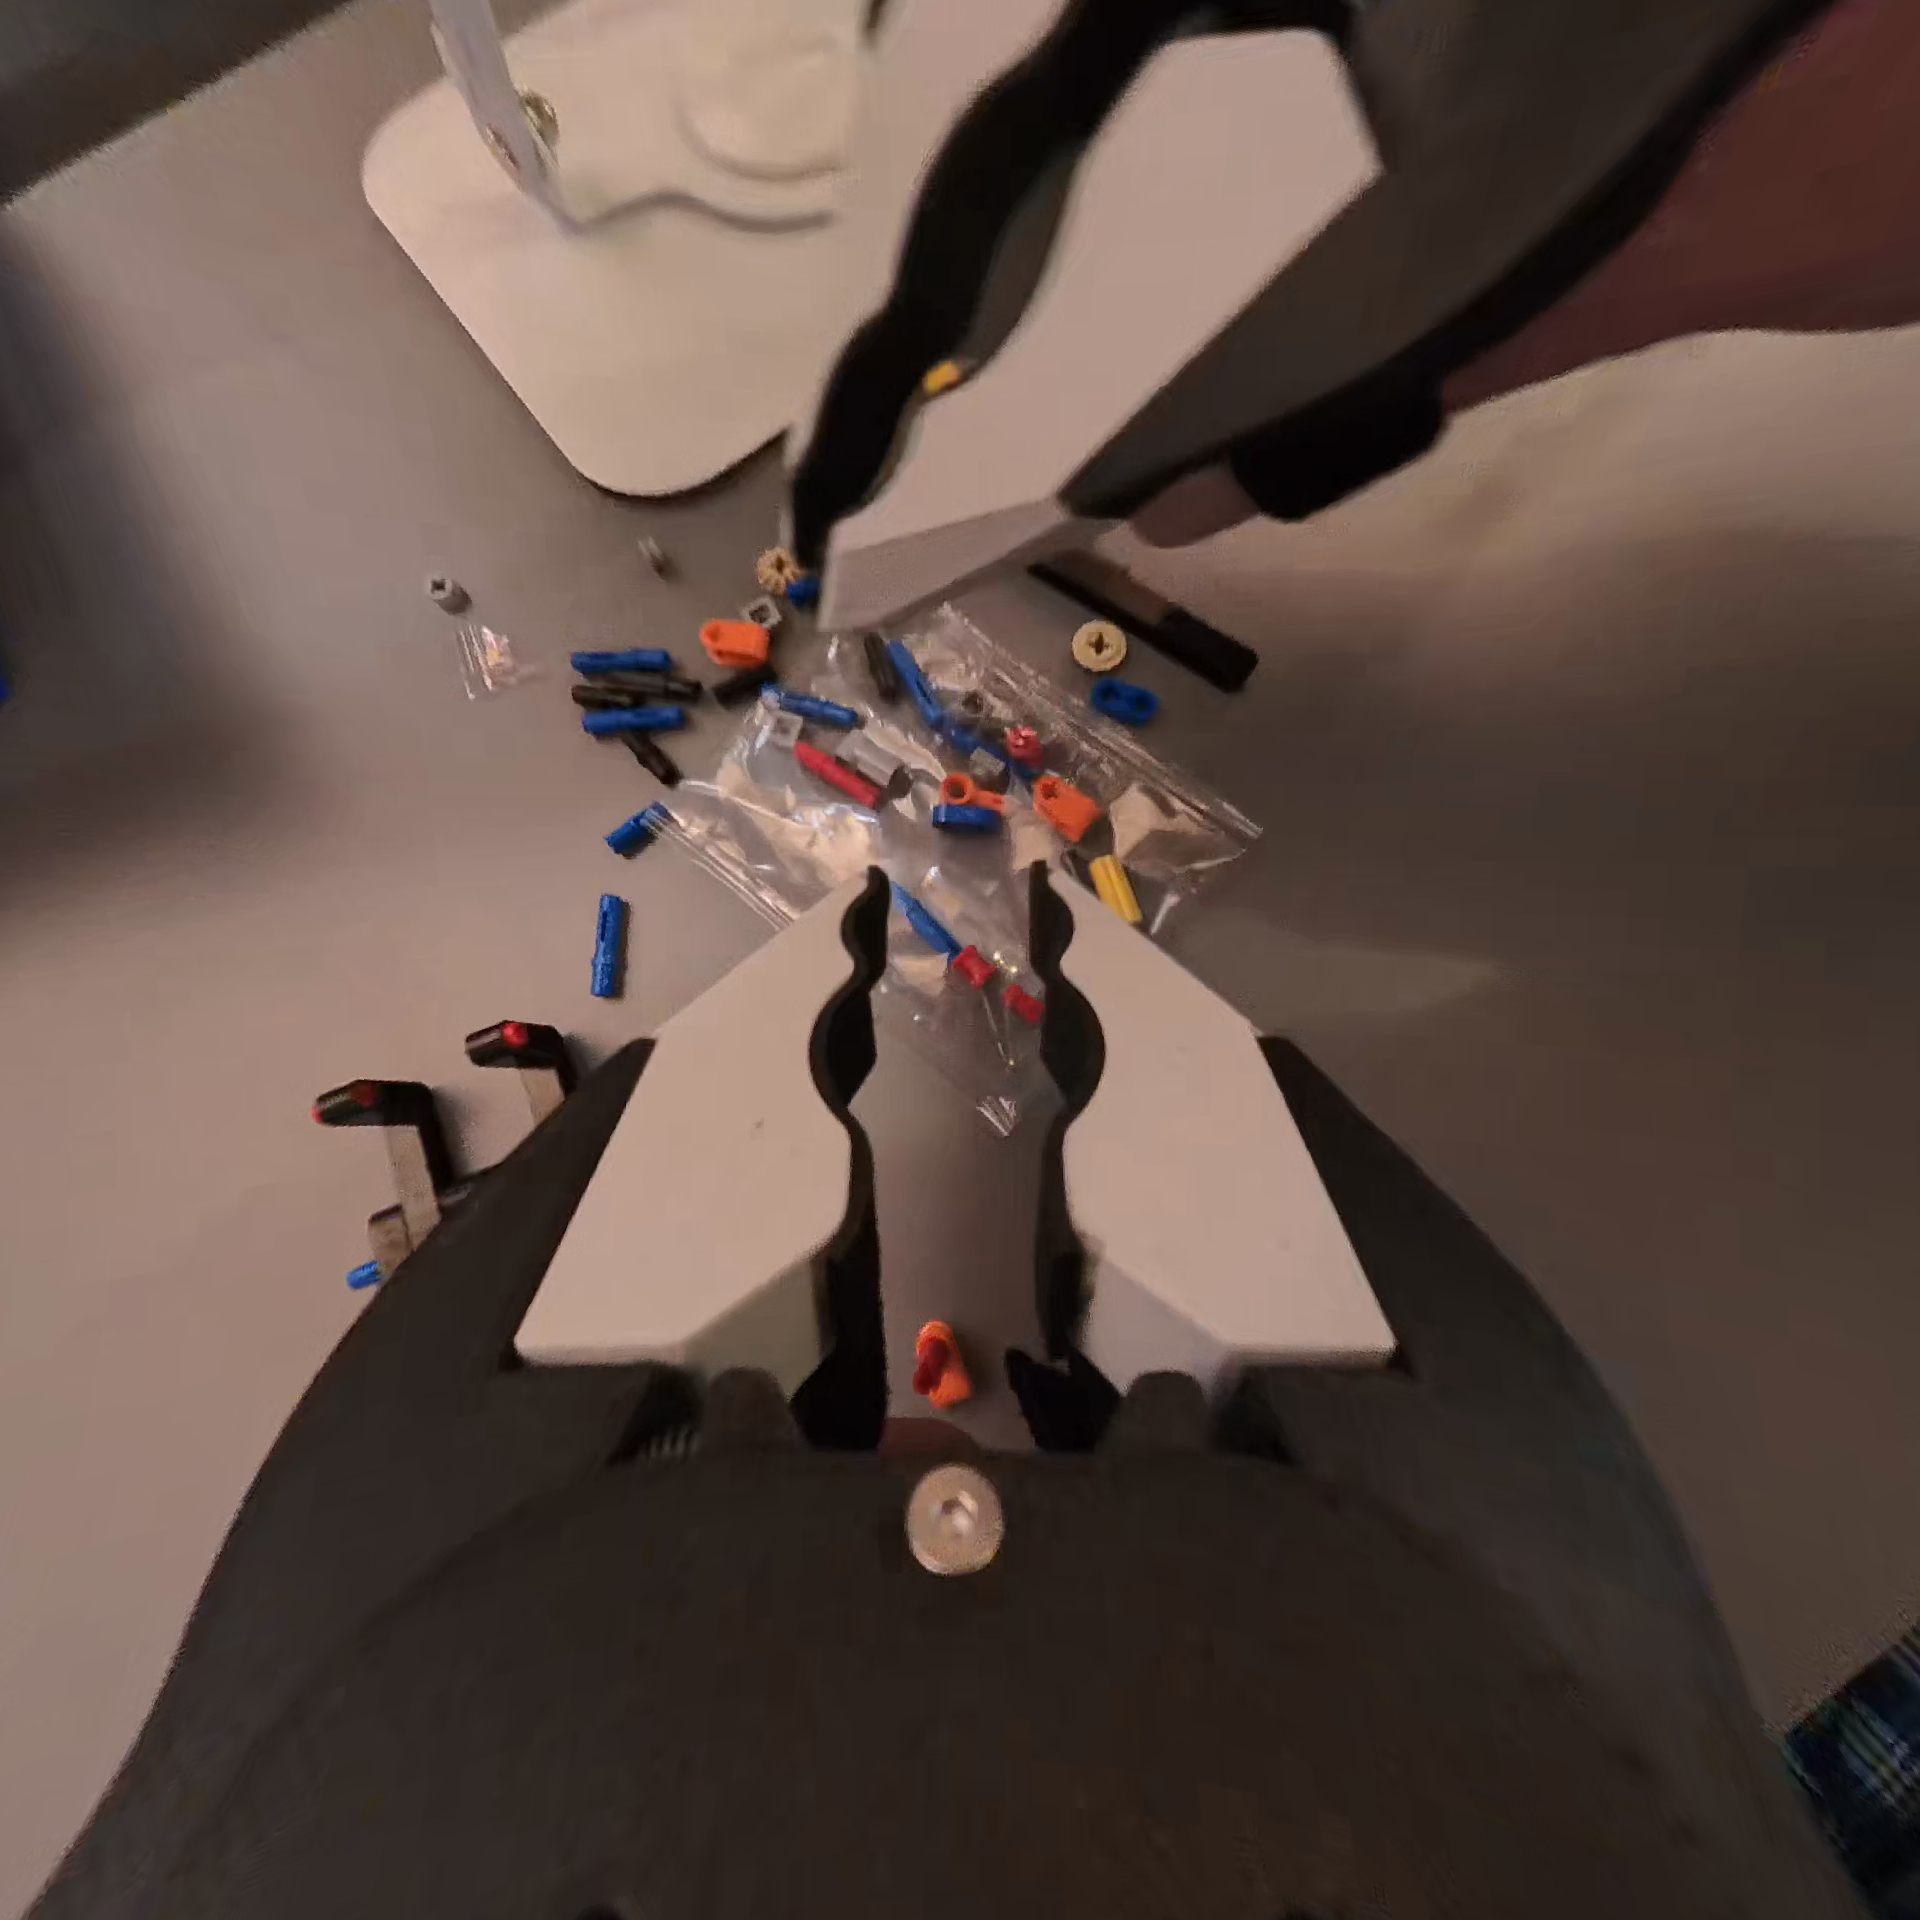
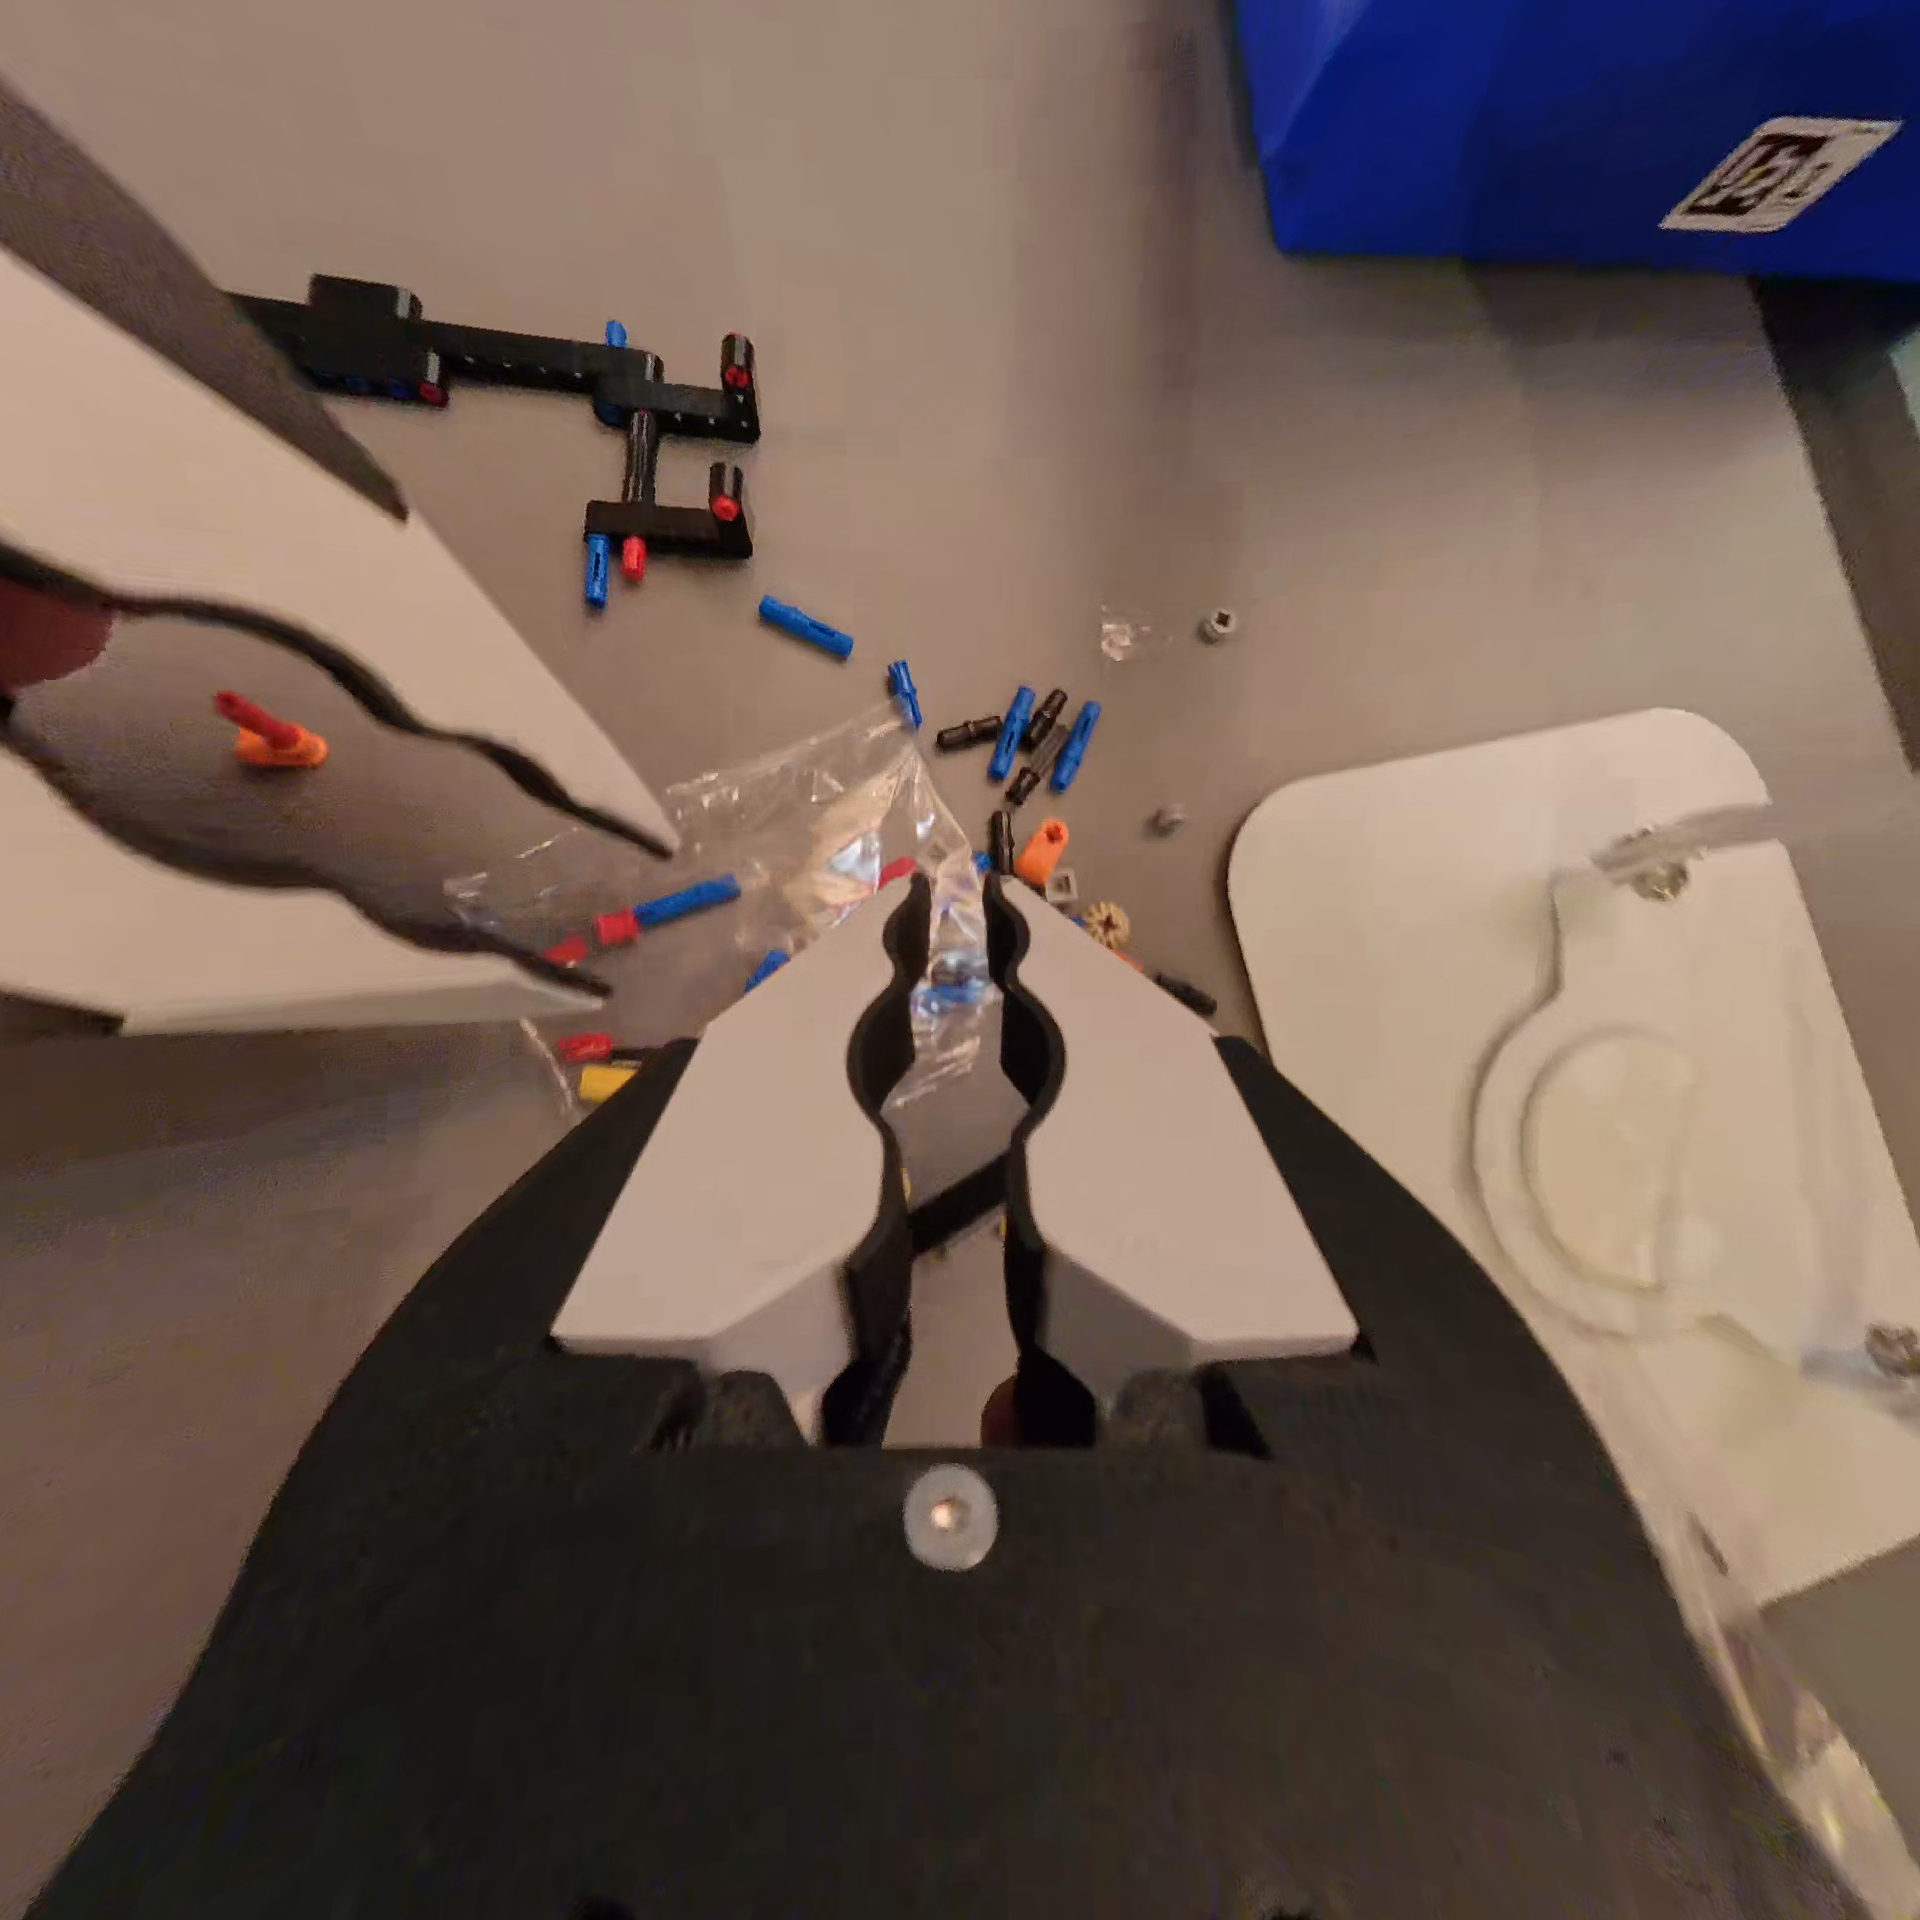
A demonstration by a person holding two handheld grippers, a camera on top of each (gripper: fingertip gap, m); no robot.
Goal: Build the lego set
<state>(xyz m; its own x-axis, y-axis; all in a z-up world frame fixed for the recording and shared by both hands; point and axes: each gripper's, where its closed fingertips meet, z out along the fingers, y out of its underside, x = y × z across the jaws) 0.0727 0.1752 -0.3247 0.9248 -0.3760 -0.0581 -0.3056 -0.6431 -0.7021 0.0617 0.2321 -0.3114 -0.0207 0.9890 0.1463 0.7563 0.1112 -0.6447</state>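
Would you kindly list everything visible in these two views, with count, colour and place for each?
Table: one, grey, under everything.
Clear plastic bag: one main bag, transparent, mid-table, loose pieces on and around it.
Blue pins: several, blue, scattered left of the bag.
Black pins: a few, black, among the blue ones.
Orange connectors: a few, orange, around the bag.
Yellow piece: one, yellow, at the bag's near right.
Tan gears: two, tan, beyond the bag.
Partial assembly: one, black with red and blue pins, far left in the right wrist view.
Blue box: one, blue, top right.
White stand base: one, white, right.
Left tongs: open, over the bag.
Right tongs: slightly open, over the bag.
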